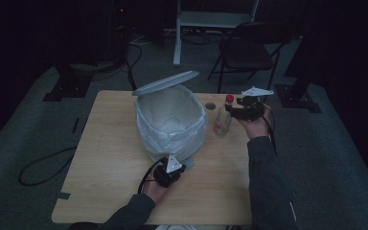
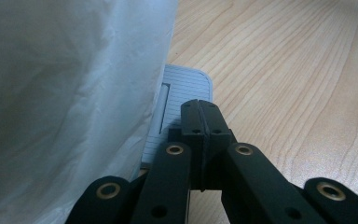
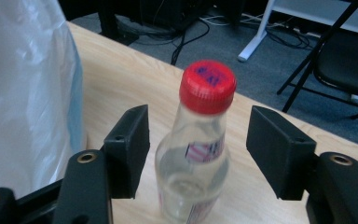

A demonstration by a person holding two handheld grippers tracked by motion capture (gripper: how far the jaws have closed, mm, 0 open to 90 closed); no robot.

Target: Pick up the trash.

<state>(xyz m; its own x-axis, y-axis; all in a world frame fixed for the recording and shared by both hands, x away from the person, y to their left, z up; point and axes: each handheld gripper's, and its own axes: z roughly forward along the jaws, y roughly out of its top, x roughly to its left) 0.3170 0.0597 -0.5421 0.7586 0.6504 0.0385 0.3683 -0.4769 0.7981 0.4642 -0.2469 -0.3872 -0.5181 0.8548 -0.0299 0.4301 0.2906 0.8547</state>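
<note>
1. Bin [image 1: 171, 122] with white liner bag sits mid surface [image 1: 105, 158], lid [image 1: 165, 82] tipped up at the back.
2. Left claw [image 1: 172, 167] is at the bin's near base. In the left gripper view its jaws are pressed together with nothing between them, tips over the ribbed grey pedal [image 2: 184, 91] that sticks out from under the liner [image 2: 65, 93]. Whether the tips are actually touching the pedal is hard to tell.
3. Right claw [image 3: 198, 149] is spread wide, one jaw on each side of the bottle [image 3: 196, 154], not touching it. Bottle is clear, red cap [image 3: 208, 85], upright on the surface just right of the bin.
4. Likely step: grab the bottle and drop it in the bin while the lid is up.
5. Doing it well: push the right claw a bit further in so the pads land on the body below the neck, not on the cap. Centre it, then squeeze evenly, since a clear round bottle can slip or tip.
6. Lift straight up before going sideways, clearing the bin rim and liner.
7. Keep left claw steady on the pedal so the lid doesn't fall.
</note>
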